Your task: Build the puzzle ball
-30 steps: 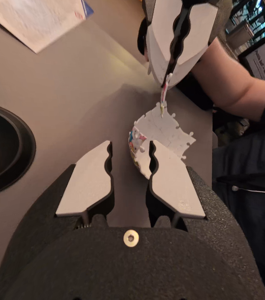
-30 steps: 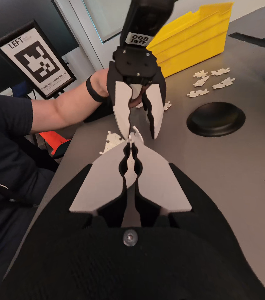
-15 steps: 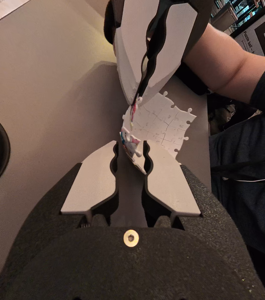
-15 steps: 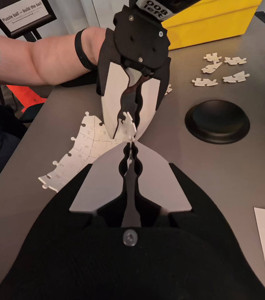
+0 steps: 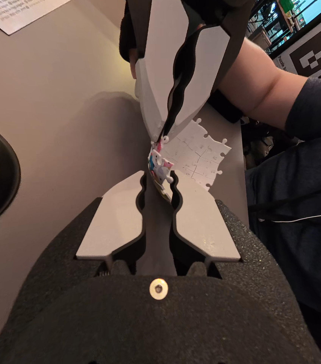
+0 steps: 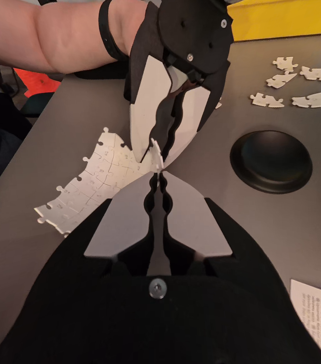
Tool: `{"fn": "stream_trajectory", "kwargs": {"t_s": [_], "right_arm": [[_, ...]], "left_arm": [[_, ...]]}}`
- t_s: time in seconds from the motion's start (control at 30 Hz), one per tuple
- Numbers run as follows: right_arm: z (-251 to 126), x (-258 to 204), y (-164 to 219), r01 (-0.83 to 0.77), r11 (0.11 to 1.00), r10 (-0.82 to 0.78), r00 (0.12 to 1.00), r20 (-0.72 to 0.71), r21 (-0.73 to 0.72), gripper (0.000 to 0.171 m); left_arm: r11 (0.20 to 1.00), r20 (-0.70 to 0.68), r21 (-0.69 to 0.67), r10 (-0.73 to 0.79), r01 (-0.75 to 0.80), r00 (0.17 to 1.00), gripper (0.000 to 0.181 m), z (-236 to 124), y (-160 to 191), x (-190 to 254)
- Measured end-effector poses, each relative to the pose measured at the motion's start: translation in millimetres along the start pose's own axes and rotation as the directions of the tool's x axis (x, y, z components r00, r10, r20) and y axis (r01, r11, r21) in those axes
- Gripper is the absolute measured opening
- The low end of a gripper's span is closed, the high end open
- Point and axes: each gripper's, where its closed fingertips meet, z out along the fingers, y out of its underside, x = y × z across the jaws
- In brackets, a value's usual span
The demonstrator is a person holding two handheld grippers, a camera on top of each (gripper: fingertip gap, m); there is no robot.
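A curved section of joined puzzle pieces (image 6: 100, 177) lies white side up on the grey table (image 6: 205, 197) and also shows in the left wrist view (image 5: 195, 153). Its raised edge shows a coloured print (image 5: 158, 165). My right gripper (image 6: 158, 174) is shut on a thin puzzle piece (image 6: 158, 179) at that edge. From the left wrist view it (image 5: 158, 138) comes down from above. My left gripper (image 5: 158, 174) is open, its jaws narrow. The raised edge stands between its fingers, and a gap shows at the left finger (image 5: 134, 189). The right wrist view shows it (image 6: 153, 159) facing mine.
A black round stand (image 6: 270, 161) sits to the right. Several loose white pieces (image 6: 293, 84) lie beyond it by a yellow bin (image 6: 283, 19). A printed sheet (image 6: 319, 319) lies near right. A person's forearm (image 6: 57, 39) reaches in at the table's left edge. Less than 4 cm separates the two grippers' tips.
My left jaws have narrowed around the section's raised edge. Both grippers have drawn closer together. My right gripper has stayed shut on its piece.
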Motion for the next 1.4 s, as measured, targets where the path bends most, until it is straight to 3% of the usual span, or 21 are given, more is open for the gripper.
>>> {"fn": "stream_trajectory", "kwargs": {"t_s": [0.7,1.4], "right_arm": [[-6.9,3.4,6.1,-0.058,0.998,0.058,0.998,-0.032,0.005,0.003],[-4.8,6.1,19.9,-0.139,0.99,0.137,0.988,-0.068,-0.023,0.003]], "left_arm": [[1.0,0.079,-0.001,-0.01,0.01,0.997,0.028,16.4,-1.6,-7.4],[0.999,0.059,-0.02,-0.044,0.045,0.997,0.015,23.3,2.0,-9.8]]}}
